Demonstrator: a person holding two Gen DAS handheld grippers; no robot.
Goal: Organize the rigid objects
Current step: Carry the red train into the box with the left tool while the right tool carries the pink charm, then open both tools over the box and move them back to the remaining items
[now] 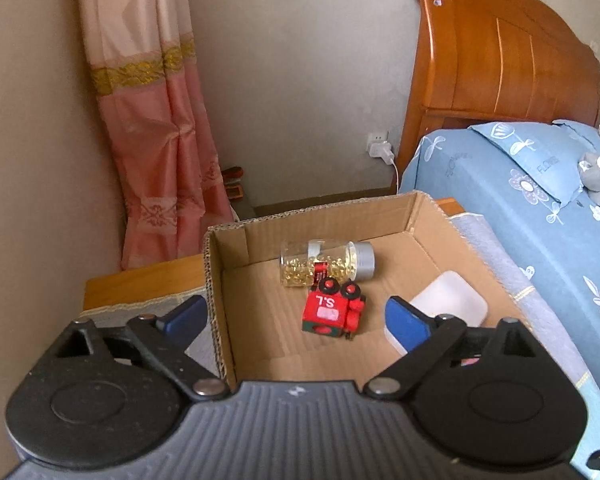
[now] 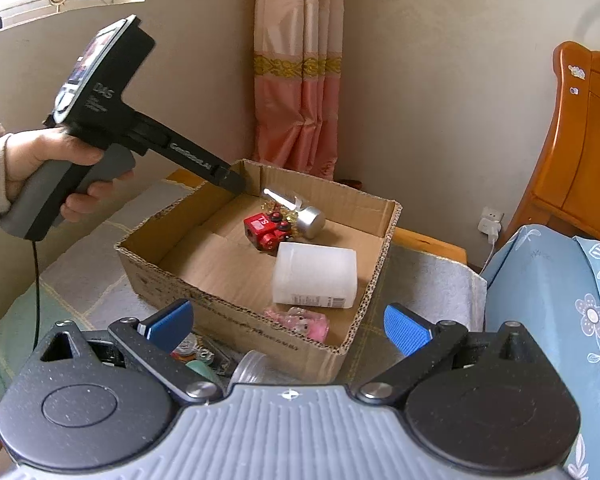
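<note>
Cardboard box (image 2: 204, 296) sitting on the cloth-covered table, already holding a red toy train (image 1: 332, 312), a clear jar (image 1: 324, 262) of golden bits lying on its side, a white plastic container (image 2: 314, 278) and a small pink item (image 2: 300, 322) near the front wall. Still outside the box, just under the right gripper (image 2: 288, 326) and touching the front wall of the box or nearly so: a small jar with a silver lid (image 2: 249, 366) and a few little things beside it, too blurred to name. Jaws of the right gripper standing wide apart, holding nothing, blue pads (image 2: 406, 330) bare. Left gripper (image 1: 296, 318) also spread open and empty, hovering over the far left corner of the box, well apart from the loose things. Lying directly below and slightly left of the right gripper's centre, lid pointing toward the camera, so long axis probably running toward the box; hard to tell fully, being half hidden. Judging the right hand as the nearer one: probably needing to dip down and back a little, then lifting over the front wall.
</note>
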